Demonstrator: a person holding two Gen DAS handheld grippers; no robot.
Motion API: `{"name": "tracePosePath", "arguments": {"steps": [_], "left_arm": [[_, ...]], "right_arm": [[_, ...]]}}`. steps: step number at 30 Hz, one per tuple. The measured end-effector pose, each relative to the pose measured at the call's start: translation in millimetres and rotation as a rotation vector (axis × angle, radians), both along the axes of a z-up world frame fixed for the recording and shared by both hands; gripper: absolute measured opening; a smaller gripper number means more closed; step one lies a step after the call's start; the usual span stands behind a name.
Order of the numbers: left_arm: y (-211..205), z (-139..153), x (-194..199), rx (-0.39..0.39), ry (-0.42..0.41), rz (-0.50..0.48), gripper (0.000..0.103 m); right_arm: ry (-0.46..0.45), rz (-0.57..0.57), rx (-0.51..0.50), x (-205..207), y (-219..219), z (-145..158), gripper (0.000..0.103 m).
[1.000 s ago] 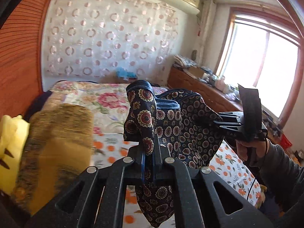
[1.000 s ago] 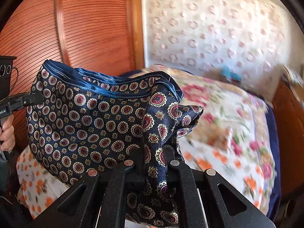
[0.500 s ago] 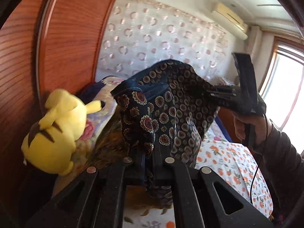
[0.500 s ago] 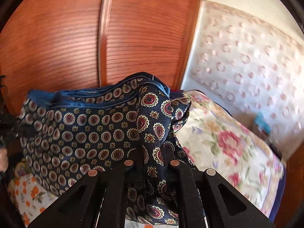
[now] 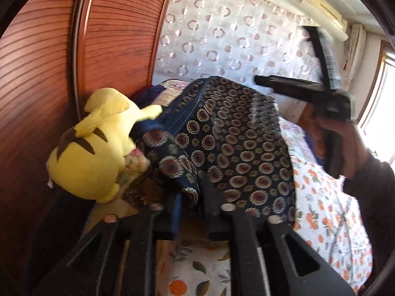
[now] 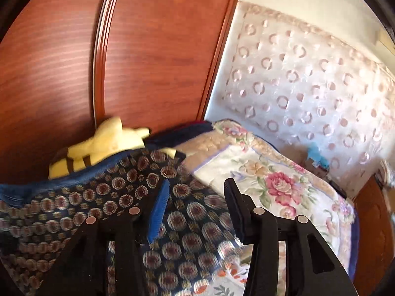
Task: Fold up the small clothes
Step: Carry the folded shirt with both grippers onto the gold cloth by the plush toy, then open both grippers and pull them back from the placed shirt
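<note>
soft navy medallion-print shorts [image 5: 237,148] slumped beside plush yellow toy [image 5: 93,148], left tool [image 5: 190,212] and right tool [image 6: 195,209] both opening, cloth between pads

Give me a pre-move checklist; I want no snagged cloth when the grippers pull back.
1. Right gripper free of patterned garment: ok, jaws opening, pads clear of the cloth.
2. Left gripper free: not ok, jaws opening, cloth between them.
3. Garment flat: not ok, humped.
4. Garment clear of yellow plush toy: not ok, edge against it.
5. Bare bedsheet alongside: ok.
</note>
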State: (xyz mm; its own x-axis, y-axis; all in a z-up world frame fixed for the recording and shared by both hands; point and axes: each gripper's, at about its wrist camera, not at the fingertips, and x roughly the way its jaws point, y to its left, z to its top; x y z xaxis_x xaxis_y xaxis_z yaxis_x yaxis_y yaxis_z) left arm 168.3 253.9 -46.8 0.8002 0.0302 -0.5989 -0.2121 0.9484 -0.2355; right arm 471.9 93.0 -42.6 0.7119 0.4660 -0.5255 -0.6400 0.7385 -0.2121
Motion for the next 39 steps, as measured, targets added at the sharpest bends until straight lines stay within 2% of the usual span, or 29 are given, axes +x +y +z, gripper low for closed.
{"name": "tracePosePath", "arguments": {"steps": [3, 5, 6, 7, 8, 12, 19, 22, 27, 29, 37, 39], "left_arm": [[2, 4, -2, 0.000, -0.016, -0.002, 0.045], [3, 6, -4, 0.000, -0.018, -0.008, 0.047], [2, 8, -4, 0.009, -0.013, -0.006, 0.056], [1, 10, -6, 0.023, -0.015, -0.006, 0.071], [-2, 13, -8, 0.033, -0.024, -0.005, 0.076], [-6, 20, -15, 0.056, -0.045, -0.011, 0.084], [-29, 36, -23, 0.104, -0.066, -0.028, 0.086], [-46, 41, -26, 0.133, -0.068, -0.052, 0.086], [-82, 46, -30, 0.145, -0.072, -0.123, 0.086], [-98, 48, -32, 0.151, -0.076, -0.154, 0.086], [-150, 51, -42, 0.177, -0.082, -0.228, 0.086], [-161, 50, -46, 0.181, -0.082, -0.247, 0.086]], "right_arm": [[0.080, 0.094, 0.077, -2, -13, -6, 0.048], [0.134, 0.117, 0.071, 1, -18, -20, 0.048], [0.162, 0.116, 0.058, 8, -19, -29, 0.048], [0.193, 0.113, 0.043, 19, -19, -38, 0.048], [0.226, 0.103, 0.028, 28, -19, -49, 0.048], [0.245, 0.064, 0.064, 41, -31, -61, 0.048], [0.198, 0.061, 0.123, -11, -56, -48, 0.048], [0.187, 0.048, 0.149, -51, -85, -49, 0.048], [0.169, 0.009, 0.190, -86, -115, -50, 0.050], [0.161, -0.022, 0.197, -107, -132, -47, 0.057], [0.139, -0.137, 0.231, -171, -183, -49, 0.074], [0.127, -0.171, 0.226, -186, -192, -51, 0.076]]}}
